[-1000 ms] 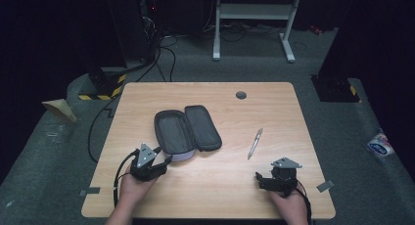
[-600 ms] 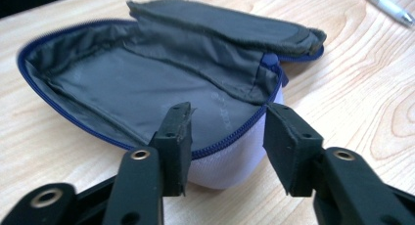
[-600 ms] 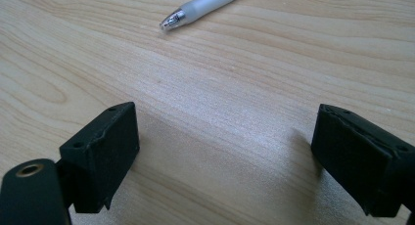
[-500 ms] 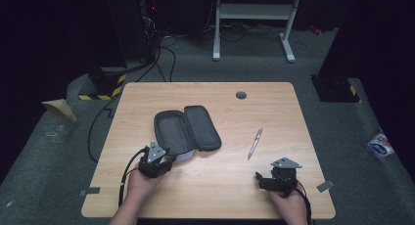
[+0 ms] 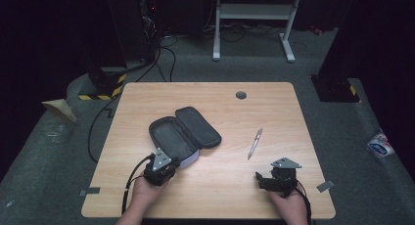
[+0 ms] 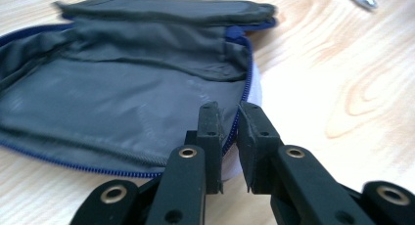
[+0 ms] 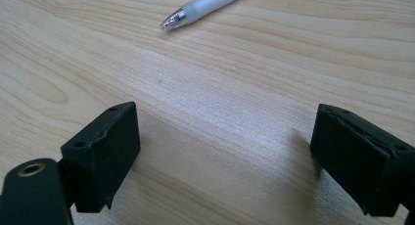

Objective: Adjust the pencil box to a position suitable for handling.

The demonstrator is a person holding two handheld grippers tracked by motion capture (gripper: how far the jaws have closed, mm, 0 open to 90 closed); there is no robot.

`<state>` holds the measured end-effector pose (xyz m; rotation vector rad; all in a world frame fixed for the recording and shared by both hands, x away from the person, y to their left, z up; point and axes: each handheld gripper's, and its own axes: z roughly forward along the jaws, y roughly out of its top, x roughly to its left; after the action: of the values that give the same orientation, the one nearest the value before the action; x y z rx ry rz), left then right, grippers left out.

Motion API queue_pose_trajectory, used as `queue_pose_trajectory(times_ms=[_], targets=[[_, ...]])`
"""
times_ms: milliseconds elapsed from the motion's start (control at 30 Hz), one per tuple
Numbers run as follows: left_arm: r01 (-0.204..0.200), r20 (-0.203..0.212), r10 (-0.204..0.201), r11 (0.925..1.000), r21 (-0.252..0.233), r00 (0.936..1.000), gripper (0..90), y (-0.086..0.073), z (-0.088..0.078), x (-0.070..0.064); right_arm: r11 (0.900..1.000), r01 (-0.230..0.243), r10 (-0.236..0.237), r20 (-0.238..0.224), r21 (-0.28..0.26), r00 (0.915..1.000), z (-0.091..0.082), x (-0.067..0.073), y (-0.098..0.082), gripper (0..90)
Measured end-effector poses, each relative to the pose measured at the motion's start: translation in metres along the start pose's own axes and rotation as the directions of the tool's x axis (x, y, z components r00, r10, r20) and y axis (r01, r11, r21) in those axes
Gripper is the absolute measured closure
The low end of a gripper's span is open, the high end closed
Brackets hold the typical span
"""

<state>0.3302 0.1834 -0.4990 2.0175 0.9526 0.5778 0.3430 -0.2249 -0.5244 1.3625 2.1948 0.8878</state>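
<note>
A dark grey pencil case (image 5: 183,134) with a blue zipper lies open on the wooden table (image 5: 220,102), left of centre. My left gripper (image 5: 169,161) is at its near right corner. In the left gripper view the jaws (image 6: 230,112) are nearly together with the case's (image 6: 122,98) zippered rim between them. A silver pen (image 5: 255,143) lies to the right of the case. My right gripper (image 5: 262,178) rests near the front right of the table. It stands open (image 7: 225,132) over bare wood, with the pen's tip (image 7: 210,5) some way ahead of it.
A round grey grommet (image 5: 241,95) sits in the table's far edge. On the floor are cables (image 5: 161,54) and a white stand (image 5: 254,19) at the back, a yellow-black striped block (image 5: 100,90) at left, and a blue-white packet (image 5: 379,146) at right.
My left gripper has slid right and forward along the table to the case's near corner and closed on its rim. The right gripper has stayed still.
</note>
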Motion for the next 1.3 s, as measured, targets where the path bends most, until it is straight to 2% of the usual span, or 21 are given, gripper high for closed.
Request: queue_pose_trajectory(times_ms=[200, 367, 600, 700, 800, 867, 933, 1033, 1133, 1300], targets=[[-0.024, 0.036, 0.025, 0.9996, -0.014, 0.9990, 81.3, 0.005, 0.002, -0.022, 1.000, 0.003, -0.003, 0.000, -0.001, 1.0000, 0.000, 0.000, 0.000, 11.0], [-0.053, 0.043, 0.054, 0.9982, -0.026, 0.9976, 82.4, 0.010, 0.004, -0.036, 1.000, 0.004, -0.004, -0.001, -0.002, 1.0000, 0.000, 0.000, 0.000, 11.4], [-0.061, 0.059, 0.063, 0.9976, -0.032, 0.9963, 83.9, 0.012, 0.005, -0.043, 1.000, 0.004, -0.004, -0.001, -0.002, 1.0000, 0.000, 0.000, 0.000, 11.4], [-0.056, 0.059, 0.059, 0.9975, -0.042, 0.9965, 79.9, 0.013, 0.002, -0.041, 1.000, 0.004, -0.004, -0.001, -0.003, 1.0000, 0.000, 0.000, 0.000, 11.4], [-0.058, 0.040, 0.061, 0.9969, -0.053, 0.9974, 75.2, 0.016, -0.004, -0.034, 1.000, 0.004, -0.004, -0.001, -0.002, 1.0000, 0.000, 0.000, 0.000, 11.4], [-0.054, 0.011, 0.055, 0.9962, -0.068, 0.9984, 74.0, 0.018, -0.011, -0.024, 1.000, 0.004, -0.004, -0.001, -0.002, 1.0000, 0.000, 0.000, 0.000, 11.4], [-0.049, -0.035, 0.047, 0.9964, -0.070, 0.9983, 72.6, 0.019, -0.017, -0.012, 1.000, 0.004, -0.004, -0.001, -0.003, 1.0000, 0.000, 0.000, 0.000, 11.4], [-0.007, -0.094, 0.001, 0.9979, -0.065, 0.9955, 69.5, 0.016, -0.023, 0.011, 1.000, 0.005, -0.005, -0.002, -0.003, 1.0000, 0.000, 0.000, 0.000, 11.6], [0.020, -0.161, -0.027, 0.9988, -0.046, 0.9865, 67.9, 0.008, -0.027, 0.034, 1.000, 0.004, -0.004, -0.002, -0.003, 1.0000, 0.000, 0.000, 0.000, 11.6], [0.081, -0.234, -0.085, 0.9964, -0.026, 0.9684, 65.3, -0.004, -0.031, 0.064, 1.000, 0.004, -0.004, -0.002, -0.003, 1.0000, 0.000, 0.000, 0.000, 11.7]])
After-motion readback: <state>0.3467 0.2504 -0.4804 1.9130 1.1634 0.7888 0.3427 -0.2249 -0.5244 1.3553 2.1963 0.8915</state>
